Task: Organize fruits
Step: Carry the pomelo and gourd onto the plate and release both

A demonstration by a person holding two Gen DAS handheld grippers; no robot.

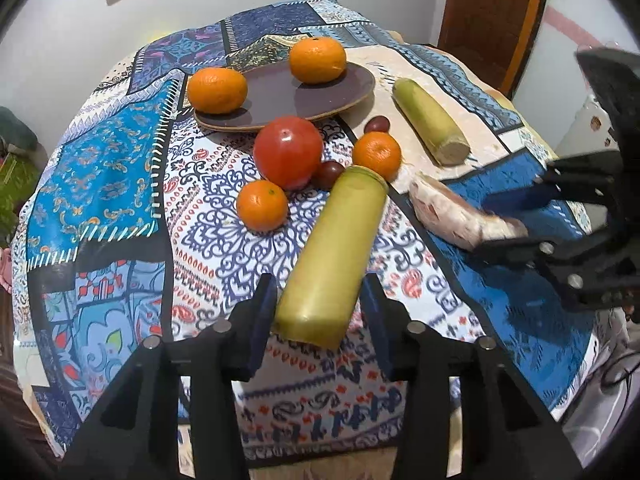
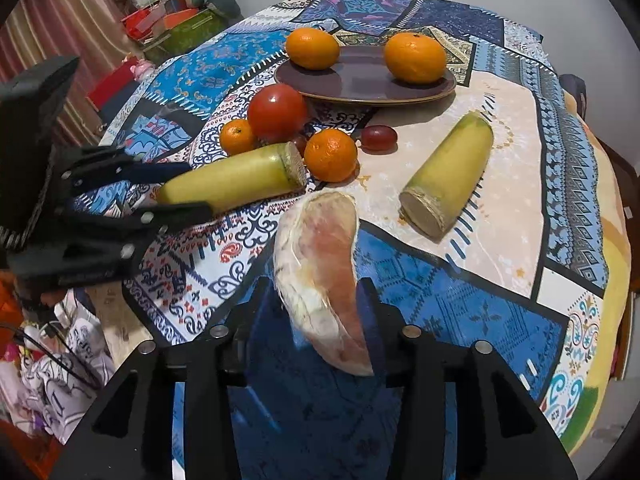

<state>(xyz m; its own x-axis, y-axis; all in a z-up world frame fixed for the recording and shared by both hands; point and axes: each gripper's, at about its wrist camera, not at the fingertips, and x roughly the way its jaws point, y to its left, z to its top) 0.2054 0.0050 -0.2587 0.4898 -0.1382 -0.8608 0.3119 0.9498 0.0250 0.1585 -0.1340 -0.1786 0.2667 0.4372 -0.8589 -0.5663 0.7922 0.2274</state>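
Fruits mid-sort: left gripper (image 1: 320, 312) fingers hold sugarcane piece (image 1: 332, 252) above the surface, right gripper (image 2: 316, 320) fingers hold pomelo wedge (image 2: 320, 272); next prob carry both to plate (image 2: 360, 80) w/ 2 oranges, w/o nudging loose fruit

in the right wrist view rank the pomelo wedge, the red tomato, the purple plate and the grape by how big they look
1. pomelo wedge, though it sits right at the right gripper, so nearness inflates it
2. purple plate, close behind; farther away, likely truly bigger
3. red tomato
4. grape, plainly smallest
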